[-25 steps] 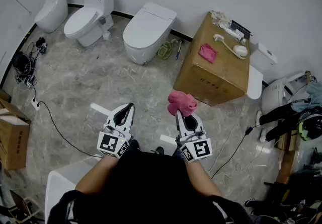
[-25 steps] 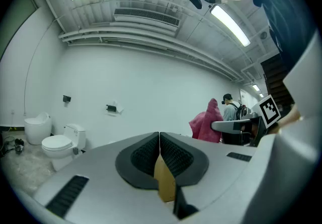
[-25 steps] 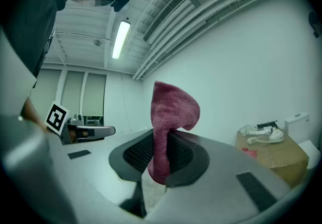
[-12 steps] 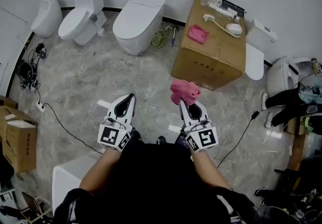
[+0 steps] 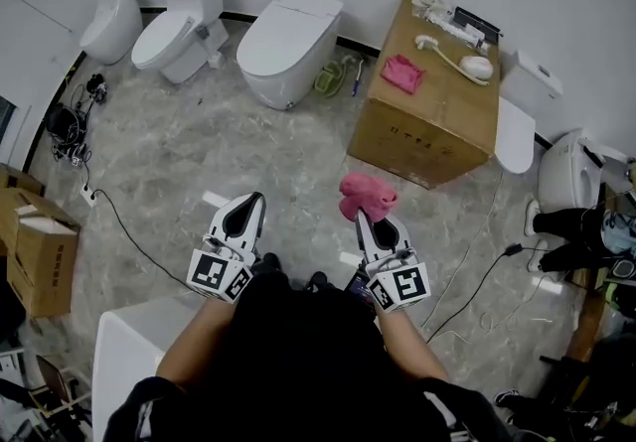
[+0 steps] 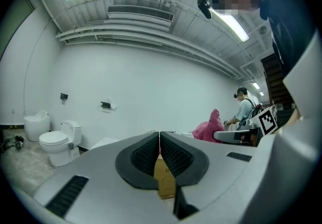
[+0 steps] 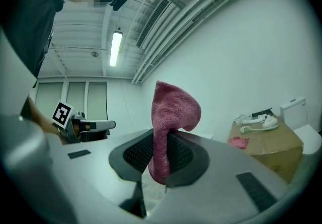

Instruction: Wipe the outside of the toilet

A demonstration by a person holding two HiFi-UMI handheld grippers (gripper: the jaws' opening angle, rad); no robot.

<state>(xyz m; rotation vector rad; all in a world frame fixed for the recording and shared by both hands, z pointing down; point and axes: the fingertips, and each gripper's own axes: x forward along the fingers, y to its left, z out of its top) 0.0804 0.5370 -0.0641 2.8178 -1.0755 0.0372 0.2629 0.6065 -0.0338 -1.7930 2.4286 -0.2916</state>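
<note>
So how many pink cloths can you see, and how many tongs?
Pink cloths: 2, the held cloth and the spare cloth on the cardboard box
Tongs: 2, left tongs and right tongs
Total: 4

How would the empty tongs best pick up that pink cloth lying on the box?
Likely from straight above, pinching a raised fold near the middle of the pink cloth: it lies crumpled flat on the cardboard box, well in from its edges.

No words or numbers can be read. The cardboard box (image 5: 417, 144) has small dark print on its side, too small to make out. The cubes on the left gripper (image 5: 258, 200) and right gripper (image 5: 359, 220) show only black-and-white square markers.
</note>
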